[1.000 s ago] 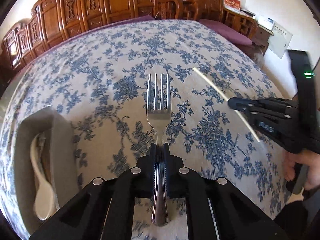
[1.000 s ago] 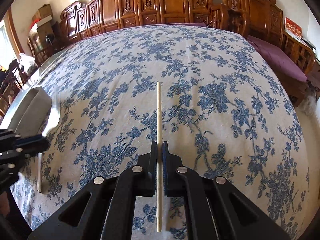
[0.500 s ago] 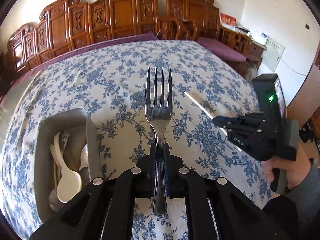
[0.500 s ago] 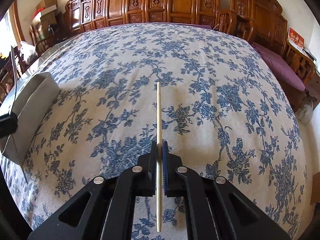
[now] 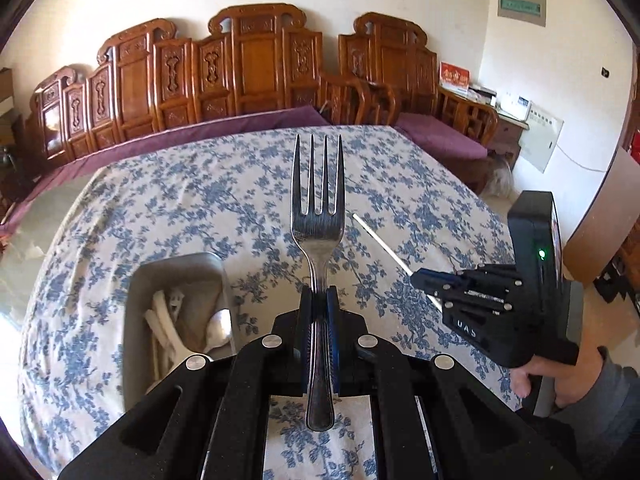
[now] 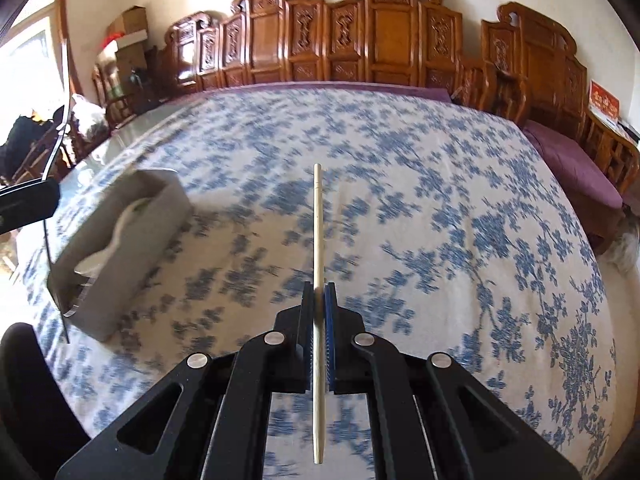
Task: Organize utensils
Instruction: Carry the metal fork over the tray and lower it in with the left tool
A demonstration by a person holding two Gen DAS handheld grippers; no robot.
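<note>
My left gripper [image 5: 319, 294] is shut on the neck of a steel fork [image 5: 318, 216], tines pointing away, held above the table. A grey metal utensil bin [image 5: 134, 320] stands just left of it, with white spoons [image 5: 168, 332] lying inside. My right gripper [image 6: 319, 292] is shut on a pale wooden chopstick [image 6: 318, 220] that sticks out forward over the cloth. In the left wrist view the right gripper [image 5: 418, 280] shows at the right with the chopstick [image 5: 382, 244] and the person's hand [image 5: 560, 376]. The bin [image 6: 132, 248] sits at the left in the right wrist view.
A blue floral tablecloth [image 5: 180, 208] covers the whole table. Carved wooden benches [image 5: 256, 68] with purple cushions [image 5: 440, 136] line the far side and right. Cardboard boxes [image 6: 128, 40] stand at the back left near a window.
Both grippers have risen and tilted up, so more of the room shows. The bin has slid from the left edge toward the centre in both views. Fork and chopstick stay gripped.
</note>
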